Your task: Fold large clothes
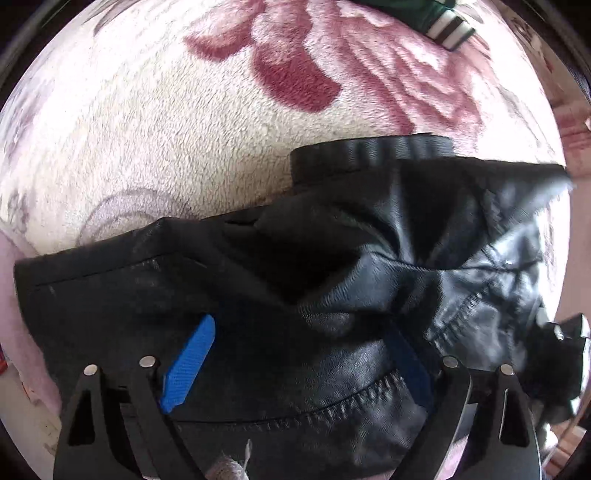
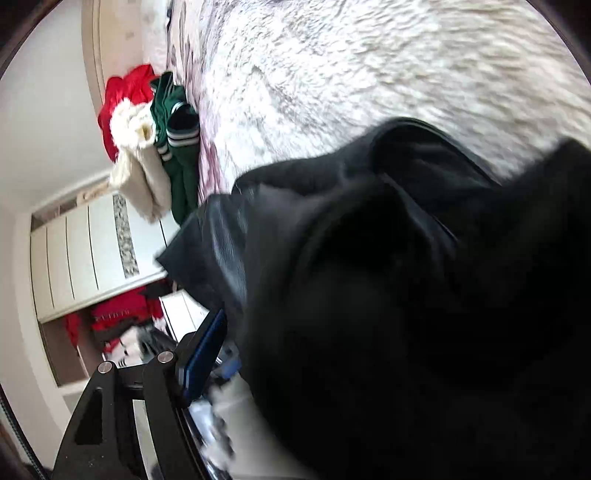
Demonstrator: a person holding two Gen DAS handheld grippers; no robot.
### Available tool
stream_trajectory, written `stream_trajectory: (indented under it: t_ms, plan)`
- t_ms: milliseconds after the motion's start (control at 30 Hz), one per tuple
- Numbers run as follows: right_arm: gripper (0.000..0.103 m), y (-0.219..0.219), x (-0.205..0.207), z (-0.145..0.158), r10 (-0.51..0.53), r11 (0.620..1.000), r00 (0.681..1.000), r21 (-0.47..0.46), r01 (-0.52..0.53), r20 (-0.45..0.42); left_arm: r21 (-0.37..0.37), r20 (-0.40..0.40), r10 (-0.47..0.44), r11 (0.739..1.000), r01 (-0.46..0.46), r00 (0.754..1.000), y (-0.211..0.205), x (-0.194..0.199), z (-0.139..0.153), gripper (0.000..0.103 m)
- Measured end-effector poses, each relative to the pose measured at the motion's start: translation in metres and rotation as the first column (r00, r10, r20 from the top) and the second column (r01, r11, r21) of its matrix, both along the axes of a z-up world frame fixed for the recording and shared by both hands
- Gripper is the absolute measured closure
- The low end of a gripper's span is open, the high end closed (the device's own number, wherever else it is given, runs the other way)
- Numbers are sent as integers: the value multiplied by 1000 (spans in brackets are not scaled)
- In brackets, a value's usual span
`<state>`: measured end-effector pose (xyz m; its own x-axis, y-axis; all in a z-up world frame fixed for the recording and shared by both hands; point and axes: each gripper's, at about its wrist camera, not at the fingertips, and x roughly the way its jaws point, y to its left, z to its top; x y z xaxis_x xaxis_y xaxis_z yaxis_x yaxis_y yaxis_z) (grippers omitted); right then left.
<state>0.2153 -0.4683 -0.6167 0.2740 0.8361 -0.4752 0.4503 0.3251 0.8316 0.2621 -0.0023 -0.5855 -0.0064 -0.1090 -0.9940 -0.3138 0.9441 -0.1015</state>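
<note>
A black leather jacket (image 1: 332,266) lies bunched on a white and pink floral fleece blanket (image 1: 166,122). My left gripper (image 1: 299,354) is over the jacket's near part; its blue pads (image 1: 188,365) stand wide apart with leather draped between and over them. In the right wrist view the jacket (image 2: 406,295) fills most of the frame and hangs over my right gripper. Only the left blue pad (image 2: 205,354) shows; the other finger is hidden under the jacket.
A green garment with white stripes (image 1: 436,18) lies at the blanket's far edge. In the right wrist view it (image 2: 177,140) lies beside a red and white fluffy garment (image 2: 129,122). A white cabinet (image 2: 85,254) and red clothes (image 2: 110,321) are beyond the bed.
</note>
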Motion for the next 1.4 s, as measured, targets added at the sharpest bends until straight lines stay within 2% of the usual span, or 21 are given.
stream_trajectory:
  t_ms: [33, 67, 100, 167, 300, 433, 600, 700, 767, 900, 1000, 1067, 1200, 1233, 1267, 1333, 1367, 1400]
  plan:
    - [29, 2, -1, 4, -6, 1000, 1000, -15, 6, 14, 5, 0, 11, 1000, -11, 1000, 1, 2, -3, 1]
    - [52, 4, -2, 6, -3, 999, 1000, -36, 4, 20, 1, -2, 17, 1000, -17, 1000, 2, 3, -5, 0]
    - [69, 6, -4, 11, 0, 999, 1000, -42, 1, 26, -8, -6, 21, 1000, -21, 1000, 3, 5, -7, 0]
    - [69, 7, -5, 23, 3, 998, 999, -61, 1, 54, -25, -5, 27, 999, -27, 1000, 6, 5, -9, 0]
    - [70, 30, 0, 70, 61, 994, 988, -94, -47, 145, -37, 13, 23, 999, -22, 1000, 17, -2, -10, 0]
    - [70, 74, 7, 121, 182, 977, 957, -155, -149, 227, -76, 25, 41, 996, -39, 999, 38, -13, -3, 0]
    - [70, 132, 10, 161, 330, 933, 904, -241, -268, 273, -147, 38, 60, 988, -54, 997, 61, -22, -3, 0]
    - [70, 160, 10, 176, 386, 909, 879, -278, -311, 279, -179, 25, 118, 977, -112, 993, 90, -34, 8, 0]
    - [70, 179, 8, 187, 425, 890, 859, -308, -337, 287, -180, 51, 182, 969, -170, 982, 121, -54, 28, 0]
    - [70, 241, -1, 205, 547, 822, 779, -370, -433, 305, -116, 123, 299, 951, -286, 946, 191, -116, 74, 0]
    - [71, 304, -13, 207, 652, 749, 692, -407, -522, 311, -54, 136, 392, 920, -388, 910, 237, -173, 95, 0]
    - [71, 355, -25, 202, 722, 687, 623, -423, -590, 303, -20, 126, 463, 885, -465, 877, 269, -219, 105, 0]
    - [71, 467, -66, 170, 876, 478, 431, -501, -722, 214, 55, 96, 569, 816, -575, 817, 306, -272, 117, 0]
    - [71, 499, -81, 151, 916, 394, 373, -505, -768, 147, 63, 89, 594, 798, -600, 799, 316, -284, 120, 0]
    - [71, 516, -91, 138, 935, 343, 343, -497, -797, 95, 67, 89, 612, 784, -618, 786, 318, -290, 122, 0]
    - [57, 551, -112, 106, 958, 244, 286, -447, -860, -26, 81, 97, 634, 763, -641, 767, 329, -303, 131, 0]
    - [49, 559, -116, 102, 960, 228, 275, -437, -870, -46, 87, 104, 640, 757, -648, 761, 332, -306, 136, 0]
    - [35, 564, -118, 102, 960, 233, 275, -411, -881, -45, 88, 114, 644, 752, -653, 757, 332, -303, 139, 0]
